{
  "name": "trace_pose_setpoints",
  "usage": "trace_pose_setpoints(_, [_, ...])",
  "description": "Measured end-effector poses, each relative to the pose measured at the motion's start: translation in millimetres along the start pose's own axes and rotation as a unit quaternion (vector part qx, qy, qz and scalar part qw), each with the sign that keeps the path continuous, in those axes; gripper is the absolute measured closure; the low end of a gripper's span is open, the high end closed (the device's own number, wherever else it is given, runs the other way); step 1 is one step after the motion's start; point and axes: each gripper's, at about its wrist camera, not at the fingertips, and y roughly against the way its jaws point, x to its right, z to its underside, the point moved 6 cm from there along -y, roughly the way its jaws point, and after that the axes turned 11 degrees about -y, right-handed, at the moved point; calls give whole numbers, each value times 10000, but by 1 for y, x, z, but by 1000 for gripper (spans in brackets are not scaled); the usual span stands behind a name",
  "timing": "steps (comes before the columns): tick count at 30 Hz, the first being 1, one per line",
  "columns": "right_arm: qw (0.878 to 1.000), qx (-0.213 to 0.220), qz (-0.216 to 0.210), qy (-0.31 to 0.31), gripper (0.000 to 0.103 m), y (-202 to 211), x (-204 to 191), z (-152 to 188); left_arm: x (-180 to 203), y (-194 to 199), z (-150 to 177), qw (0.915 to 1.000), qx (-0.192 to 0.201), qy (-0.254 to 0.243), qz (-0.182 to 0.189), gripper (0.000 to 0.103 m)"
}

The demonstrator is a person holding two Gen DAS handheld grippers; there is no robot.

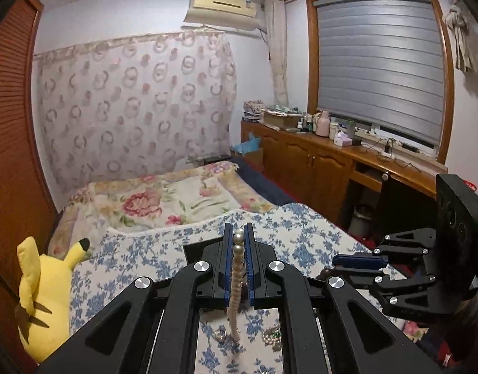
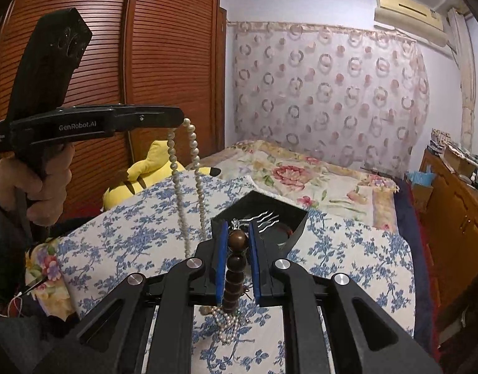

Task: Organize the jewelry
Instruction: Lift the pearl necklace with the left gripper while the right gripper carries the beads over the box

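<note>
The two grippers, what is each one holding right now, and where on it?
The left gripper pinches the pearl necklace at the top of its hanging loop. The right gripper grips the dark wooden bead string at its top bead.

Left gripper [image 1: 239, 233] and right gripper [image 2: 238, 237] side by side, tilted slightly downward, jaws of both clamped shut.

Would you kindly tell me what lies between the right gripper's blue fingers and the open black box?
Nothing lies on that stretch in the right wrist view: past the fingers holding the brown bead strand, the black box follows directly.
</note>
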Motion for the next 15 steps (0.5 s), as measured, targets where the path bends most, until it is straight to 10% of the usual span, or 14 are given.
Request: trace_pose_setpoints(15, [9997, 212, 26, 107, 88, -22, 9, -46, -16, -23, -30, 9999, -8, -50, -126, 97])
